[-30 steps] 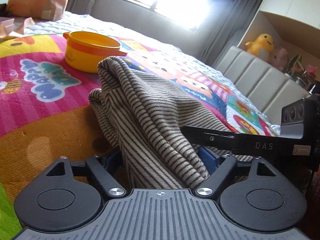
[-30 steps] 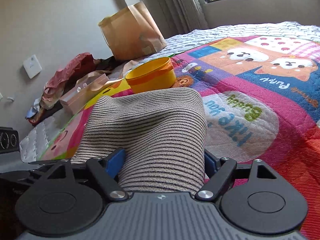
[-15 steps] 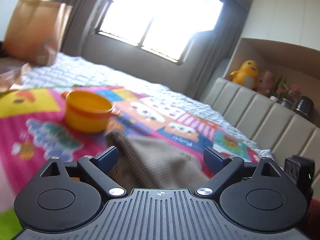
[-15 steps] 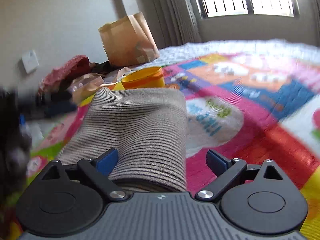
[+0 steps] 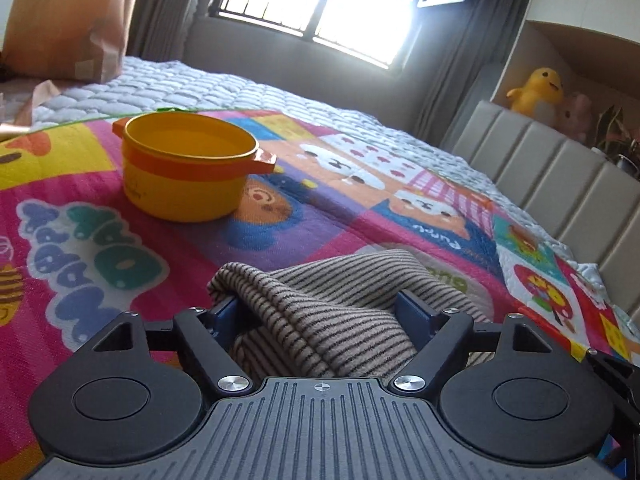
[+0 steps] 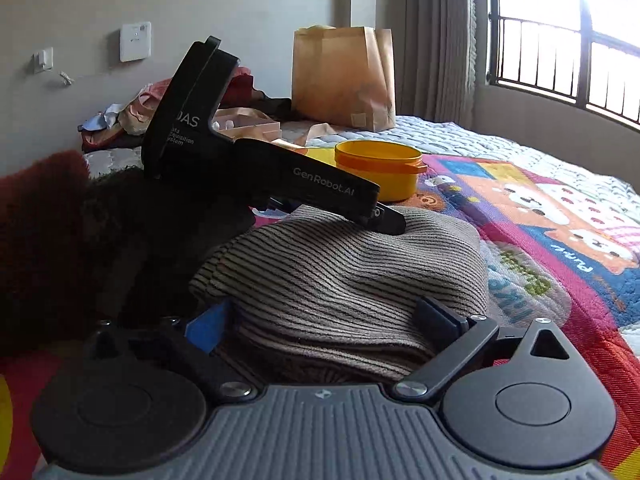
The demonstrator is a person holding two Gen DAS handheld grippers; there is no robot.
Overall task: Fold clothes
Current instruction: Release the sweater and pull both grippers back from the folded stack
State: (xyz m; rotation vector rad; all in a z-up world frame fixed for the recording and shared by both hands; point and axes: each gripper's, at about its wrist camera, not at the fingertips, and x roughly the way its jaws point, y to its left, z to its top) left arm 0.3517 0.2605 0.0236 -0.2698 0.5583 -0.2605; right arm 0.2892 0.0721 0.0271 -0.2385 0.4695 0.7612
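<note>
Left wrist view first: we see the striped knit garment (image 5: pixel 328 312) bunched on the colourful play mat (image 5: pixel 80 240) directly ahead of our left gripper (image 5: pixel 324 312), its folds filling the space between the two blue pads. The left jaws have just been closing a little, with the cloth lying between them; the fabric touches the inner face of both pads, yet whether they press on it we cannot tell, so we leave the grip undecided. Beyond the garment, well apart from it, stands the yellow pot (image 5: pixel 186 172) with an orange band, upright on the mat, and a brown paper bag (image 5: pixel 66 20) rises at the far left edge of the bed. From the right wrist view, the same garment (image 6: pixel 352 276) sits as a rounded heap just in front of our right gripper (image 6: pixel 324 324), reaching in between its fingers. The right jaws have just been opening and stand wide, and a gap shows beside the right pad, so the cloth lies loose between them and is let go. The black body of the left gripper (image 6: pixel 384 220) comes in from the left, its tip resting on top of the heap. A dark red fuzzy sleeve (image 6: pixel 44 248) shows at the left edge behind it.
</note>
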